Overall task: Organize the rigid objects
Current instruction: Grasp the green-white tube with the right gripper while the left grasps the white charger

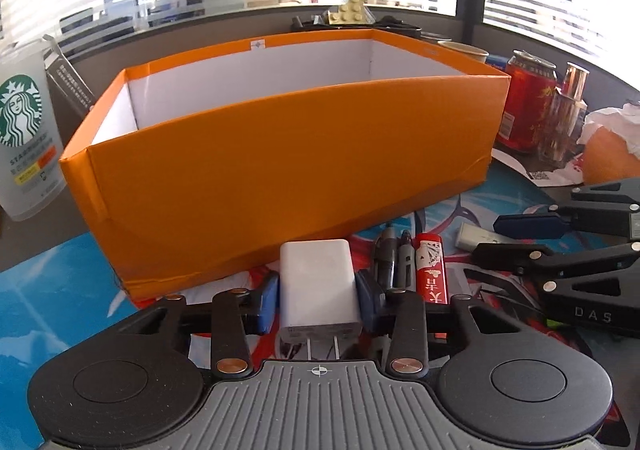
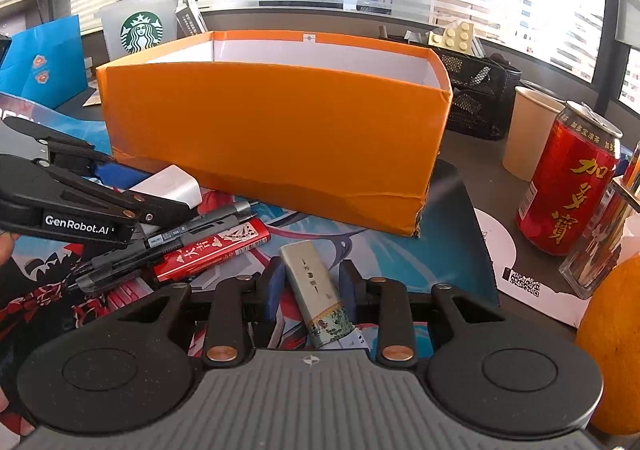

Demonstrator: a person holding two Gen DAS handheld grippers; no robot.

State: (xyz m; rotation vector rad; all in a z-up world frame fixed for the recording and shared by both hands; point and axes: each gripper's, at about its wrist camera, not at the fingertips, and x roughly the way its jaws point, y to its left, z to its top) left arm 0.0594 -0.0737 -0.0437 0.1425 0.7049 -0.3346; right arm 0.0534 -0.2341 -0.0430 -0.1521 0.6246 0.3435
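A frosted Starbucks cup (image 1: 25,137) stands at the far left, just beside the open orange box (image 1: 288,169), whose white inside shows no contents from here. In front of the box's near wall, the left gripper (image 1: 318,292) has its blue pads pressed on both sides of a white charger (image 1: 316,282), prongs pointing back toward the camera. Just right of it on the printed mat (image 2: 360,234) lie two dark pens (image 1: 394,258) and a red lighter (image 1: 431,270). Further right, the right gripper (image 2: 308,290) straddles a slim pale case with a floral end (image 2: 316,290), its pads close against the sides; whether they actually press I cannot tell. At the far right stand a red drink can (image 2: 568,181), a paper cup (image 2: 528,129) and an orange fruit (image 2: 612,346).
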